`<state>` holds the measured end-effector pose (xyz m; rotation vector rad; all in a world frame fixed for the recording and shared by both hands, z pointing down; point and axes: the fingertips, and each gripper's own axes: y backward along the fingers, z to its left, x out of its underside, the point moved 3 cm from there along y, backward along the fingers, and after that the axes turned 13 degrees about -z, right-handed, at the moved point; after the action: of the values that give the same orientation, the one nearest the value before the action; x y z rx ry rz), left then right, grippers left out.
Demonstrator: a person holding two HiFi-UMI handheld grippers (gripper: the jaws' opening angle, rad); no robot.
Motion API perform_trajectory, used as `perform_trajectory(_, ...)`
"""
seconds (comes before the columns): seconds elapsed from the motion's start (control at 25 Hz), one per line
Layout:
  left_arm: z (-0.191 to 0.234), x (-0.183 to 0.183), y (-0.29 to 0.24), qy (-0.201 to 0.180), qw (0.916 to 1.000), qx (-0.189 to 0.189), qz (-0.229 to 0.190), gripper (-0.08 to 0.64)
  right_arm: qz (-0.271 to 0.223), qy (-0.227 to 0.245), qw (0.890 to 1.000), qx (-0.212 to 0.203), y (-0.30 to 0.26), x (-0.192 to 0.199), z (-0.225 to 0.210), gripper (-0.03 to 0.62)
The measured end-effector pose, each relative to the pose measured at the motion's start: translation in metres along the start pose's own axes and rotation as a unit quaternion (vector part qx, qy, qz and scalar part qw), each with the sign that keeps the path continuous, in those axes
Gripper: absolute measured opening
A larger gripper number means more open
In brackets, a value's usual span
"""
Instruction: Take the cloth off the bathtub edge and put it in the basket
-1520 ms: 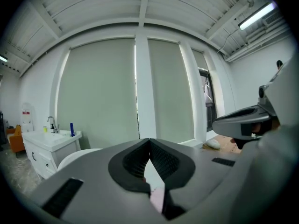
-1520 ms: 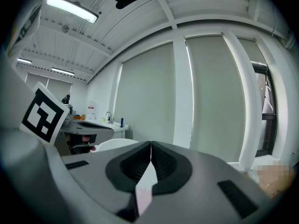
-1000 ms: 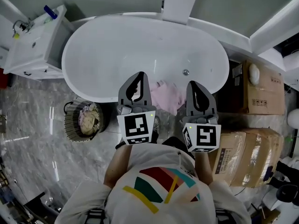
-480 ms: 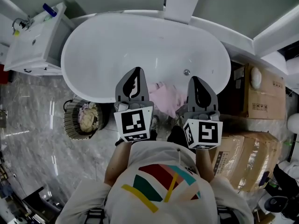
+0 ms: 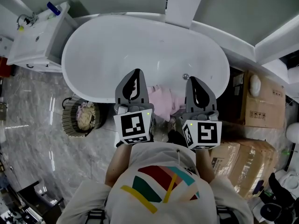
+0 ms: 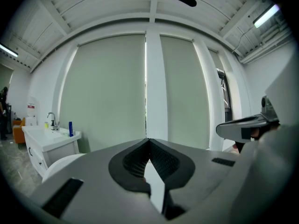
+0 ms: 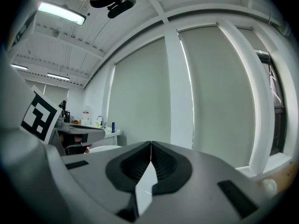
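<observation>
A pink cloth (image 5: 164, 100) lies draped over the near rim of the white bathtub (image 5: 93, 55), between my two grippers. My left gripper (image 5: 136, 73) hovers just left of the cloth, shut and empty. On the cloth's right my right gripper (image 5: 194, 80) is held the same way, shut with nothing in it. Both point nearly level over the tub; in the gripper views their jaws (image 6: 148, 140) (image 7: 150, 144) meet at the tips against window blinds. A round wicker basket (image 5: 68, 123) with pale cloth inside stands on the floor left of me, beside the tub.
A white vanity with sink (image 5: 32, 41) and a blue bottle (image 5: 53, 8) stands at the far left. Cardboard boxes (image 5: 259, 101) are stacked on the right. A white column (image 5: 180, 3) rises behind the tub. The floor is grey marble (image 5: 28, 106).
Both grippers stayed shut and shifted only slightly over the tub's near rim; the view drifted a little, with the basket and vanity sliding left. The cloth has not moved.
</observation>
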<state>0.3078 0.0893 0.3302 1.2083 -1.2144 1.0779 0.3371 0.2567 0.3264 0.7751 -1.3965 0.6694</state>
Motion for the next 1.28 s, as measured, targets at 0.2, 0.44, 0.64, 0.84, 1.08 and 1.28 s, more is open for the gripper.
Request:
perform_trajectory(0.2, -0.004, 0.006, -0.013, -0.024, 0.9997, 0.006, -0.001, 0.017, -0.012, -0.011, 1.0, -0.012, -0.017, 0.002, -0.004, 0.012)
perform_trajectory(0.44, 0.003, 0.019, -0.037, -0.03, 0.9993, -0.001, -0.022, 0.017, -0.027, 0.005, 0.999, -0.038, -0.055, 0.012, -0.003, 0.012)
perform_trajectory(0.64, 0.013, 0.061, -0.043, -0.035, 0.9992, -0.014, 0.01, 0.017, -0.016, -0.013, 0.999, -0.025, -0.072, 0.05, -0.01, 0.012)
perform_trajectory(0.84, 0.019, 0.099, -0.037, -0.053, 0.9972, -0.023, 0.046, 0.017, -0.005, -0.017, 0.999, -0.026, -0.081, 0.092, -0.006, 0.012)
perform_trajectory(1.08, 0.015, 0.125, -0.029, -0.051, 0.9969, -0.015, 0.058, 0.017, 0.022, 0.003, 1.0, -0.02, -0.073, 0.131, -0.005, 0.012)
perform_trajectory(1.28, 0.013, 0.148, -0.022, -0.048, 0.9957, -0.011, 0.079, 0.018, 0.052, 0.008, 0.998, -0.035, -0.065, 0.158, 0.0, 0.012)
